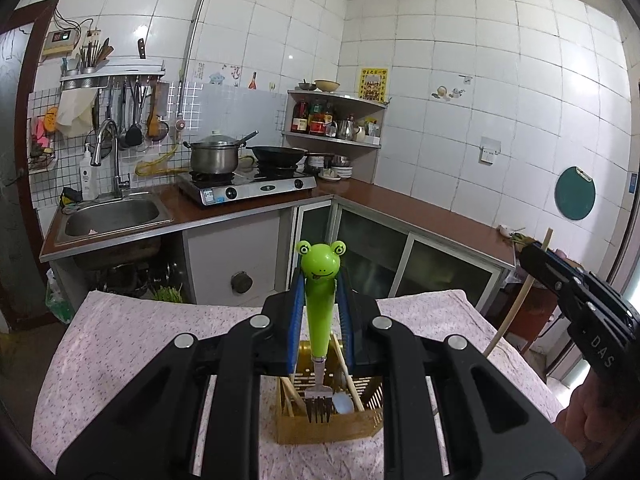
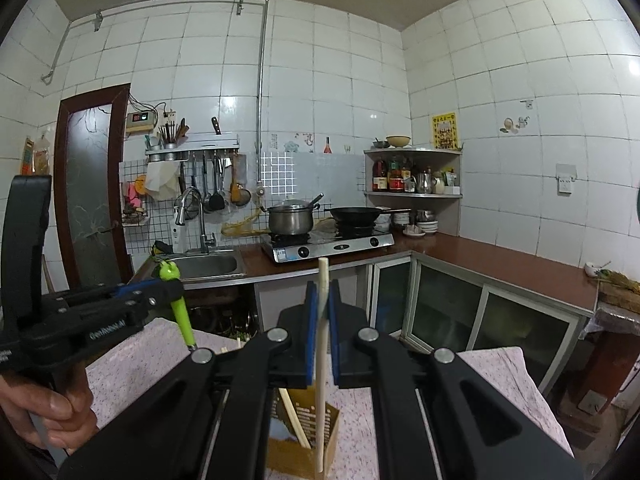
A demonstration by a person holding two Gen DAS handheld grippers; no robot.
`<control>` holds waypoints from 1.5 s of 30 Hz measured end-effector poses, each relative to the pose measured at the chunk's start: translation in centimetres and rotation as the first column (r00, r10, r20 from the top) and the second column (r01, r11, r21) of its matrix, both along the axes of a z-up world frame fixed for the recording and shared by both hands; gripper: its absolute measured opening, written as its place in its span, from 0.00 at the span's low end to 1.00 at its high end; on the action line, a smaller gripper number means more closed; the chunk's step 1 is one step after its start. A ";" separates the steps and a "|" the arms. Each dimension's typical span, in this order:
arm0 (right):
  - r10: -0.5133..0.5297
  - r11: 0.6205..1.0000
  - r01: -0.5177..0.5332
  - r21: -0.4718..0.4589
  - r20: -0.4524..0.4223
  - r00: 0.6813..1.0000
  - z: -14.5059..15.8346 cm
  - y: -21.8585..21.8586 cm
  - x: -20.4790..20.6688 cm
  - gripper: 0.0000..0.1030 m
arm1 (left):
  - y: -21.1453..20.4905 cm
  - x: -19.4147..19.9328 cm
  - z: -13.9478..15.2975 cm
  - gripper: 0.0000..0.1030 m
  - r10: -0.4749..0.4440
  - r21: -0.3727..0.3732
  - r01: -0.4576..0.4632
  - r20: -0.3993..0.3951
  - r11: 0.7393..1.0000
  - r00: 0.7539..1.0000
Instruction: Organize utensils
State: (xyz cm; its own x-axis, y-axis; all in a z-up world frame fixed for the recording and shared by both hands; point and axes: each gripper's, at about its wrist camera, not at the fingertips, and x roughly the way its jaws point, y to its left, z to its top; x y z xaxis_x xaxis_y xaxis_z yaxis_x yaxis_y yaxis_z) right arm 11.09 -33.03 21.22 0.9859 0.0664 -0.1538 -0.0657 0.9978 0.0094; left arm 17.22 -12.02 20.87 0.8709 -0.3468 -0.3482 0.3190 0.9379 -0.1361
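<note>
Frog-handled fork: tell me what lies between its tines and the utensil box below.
Nothing solid lies between. In the left wrist view the frog-handled fork, clamped in the left gripper, hangs tines-down just over the yellow utensil box, beside chopsticks and a spoon already inside.

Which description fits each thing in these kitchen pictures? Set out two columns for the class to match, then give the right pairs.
Things
1. frog-handled fork
2. chopstick
3. steel pot
4. utensil box

Descriptions
A. on the stove burner
B. clamped in the right gripper
C. on the cloth-covered table, holding chopsticks
D. clamped in the left gripper

Pairs: 1-D, 2-B, 3-A, 4-C
</note>
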 end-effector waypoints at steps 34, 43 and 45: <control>-0.016 0.998 0.024 0.059 -0.130 0.991 -7.6 -1.3 5.1 0.33 | 5.1 3.6 -7.6 0.67 0.106 -0.016 -0.108 -0.088 0.994 0.990; -0.131 0.988 0.144 0.054 -0.197 0.972 -14.0 -5.3 -3.2 0.55 | 9.5 -4.9 -12.4 0.95 0.242 0.097 -0.246 0.053 0.964 0.969; -0.155 0.985 0.166 0.039 -0.200 0.968 -16.1 -5.1 -5.8 0.57 | 10.1 -7.2 -13.8 0.95 0.260 0.095 -0.268 0.082 0.959 0.962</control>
